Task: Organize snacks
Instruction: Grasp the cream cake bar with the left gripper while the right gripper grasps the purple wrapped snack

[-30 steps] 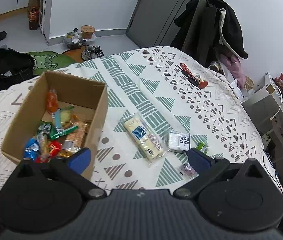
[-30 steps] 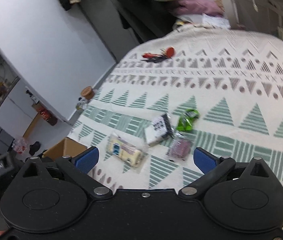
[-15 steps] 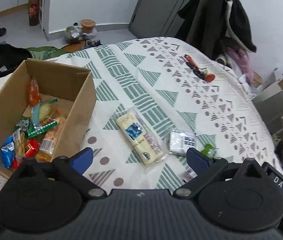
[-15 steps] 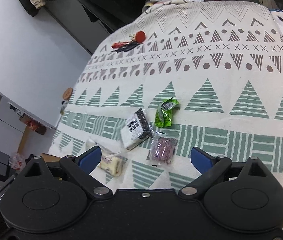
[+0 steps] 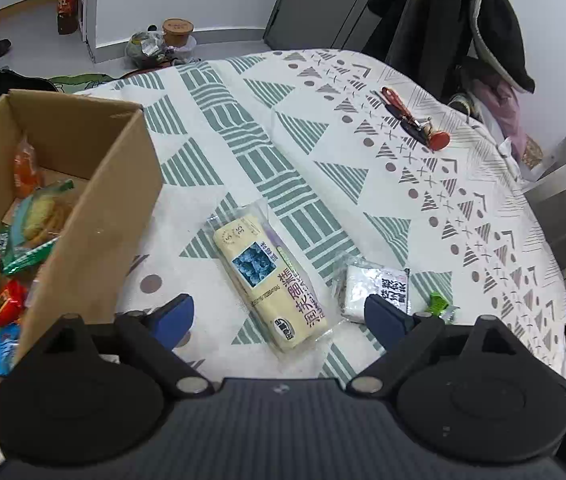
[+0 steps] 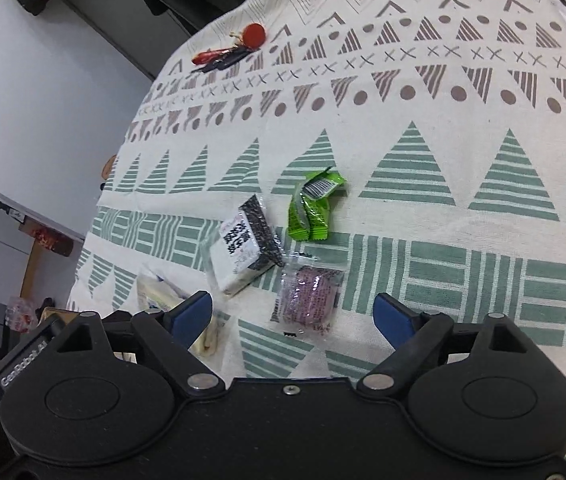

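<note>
Snacks lie loose on a patterned tablecloth (image 5: 267,148) and packed in a cardboard box (image 5: 95,216). In the left wrist view, the left gripper (image 5: 279,316) sits at the bottom centre of the frame with its blue-tipped fingers (image 5: 173,316) spread wide apart, holding nothing. Between those tips, just above them in the frame, lies a long pale yellow cake packet (image 5: 269,280) in clear wrap, angled from upper left to lower right. Right of it, by the right fingertip, is a white and black snack packet (image 5: 375,286), and a bit of green candy wrapper (image 5: 439,304) shows just beyond. The box fills the left edge of the frame, open-topped, with mixed colourful wrapped snacks (image 5: 7,264) inside. Far up at the upper right of the cloth lies a red and black bunch of keys (image 5: 411,120).

In the right wrist view, the right gripper (image 6: 293,316) is likewise at the bottom centre, fingers wide apart and empty. Between its tips lies a clear packet with a purple-pink snack (image 6: 309,294). Above and left of that is the white and black packet, touching or nearly touching it; the green wrappers lie above, right of the white packet. The yellow cake packet peeks out behind the left fingertip.
</note>
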{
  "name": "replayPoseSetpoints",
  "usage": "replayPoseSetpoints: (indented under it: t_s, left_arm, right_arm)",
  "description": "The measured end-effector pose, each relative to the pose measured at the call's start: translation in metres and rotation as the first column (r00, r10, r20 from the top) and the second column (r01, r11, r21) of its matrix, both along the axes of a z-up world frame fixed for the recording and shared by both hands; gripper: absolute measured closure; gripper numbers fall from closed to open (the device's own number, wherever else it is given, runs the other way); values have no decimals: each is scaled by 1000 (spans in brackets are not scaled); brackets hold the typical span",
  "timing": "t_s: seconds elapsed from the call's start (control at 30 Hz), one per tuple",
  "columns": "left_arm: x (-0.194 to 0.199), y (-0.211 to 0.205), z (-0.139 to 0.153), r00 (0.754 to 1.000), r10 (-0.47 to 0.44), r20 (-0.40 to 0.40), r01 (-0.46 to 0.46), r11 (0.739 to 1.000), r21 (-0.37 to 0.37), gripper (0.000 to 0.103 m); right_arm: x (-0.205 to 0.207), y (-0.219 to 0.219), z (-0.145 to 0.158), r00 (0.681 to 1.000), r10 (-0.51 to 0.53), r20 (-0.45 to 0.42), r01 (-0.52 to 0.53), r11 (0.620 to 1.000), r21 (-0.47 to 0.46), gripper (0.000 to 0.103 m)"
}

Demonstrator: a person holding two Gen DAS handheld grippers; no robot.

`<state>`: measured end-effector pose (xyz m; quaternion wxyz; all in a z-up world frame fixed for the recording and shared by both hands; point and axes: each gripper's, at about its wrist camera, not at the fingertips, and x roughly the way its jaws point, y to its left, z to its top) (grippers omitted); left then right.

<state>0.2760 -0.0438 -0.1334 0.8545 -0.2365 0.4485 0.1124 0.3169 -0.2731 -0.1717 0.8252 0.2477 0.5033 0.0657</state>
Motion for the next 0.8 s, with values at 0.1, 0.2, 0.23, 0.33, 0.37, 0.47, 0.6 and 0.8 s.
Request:
replayPoseSetpoints:
  t_s: [0.1,0.2,0.23,0.33,0.37,0.47,0.6,0.8]
  left_arm:
    - [10,-1,-11,1000,5,-28,-5,1000,-4,20]
    - [18,-1,-23,999,9,-45,-10,1000,-20,27]
    - [21,-2,-26,999,9,-51,-10,1000,-26,31]
    - [29,-4,-36,998,11,-64,-14,999,-38,37]
    - [31,-5,-39,998,11,-68,-13,999,-38,40]
    - [37,-7,-48,997,8,-76,-12,999,-45,41]
    - [44,-8,-59,996,22,-90,-25,999,-42,41]
    - [45,-13,-65,996,7,-90,-8,1000,-12,42]
  right_arm:
    - [6,1,-6,1000,1,-21,-1,1000,3,20]
    - [10,3,-10,1000,6,-31,-6,1000,4,21]
    - [11,4,-12,999,7,-34,-7,1000,4,22]
    - [16,4,-16,999,8,-52,-7,1000,10,24]
    - [17,5,-18,998,8,-58,-7,1000,12,25]
    - [21,7,-23,997,10,-71,-9,1000,12,25]
    - [24,10,-27,997,27,-78,-27,1000,-5,26]
    - [31,21,-31,996,49,-70,-53,996,-68,26]
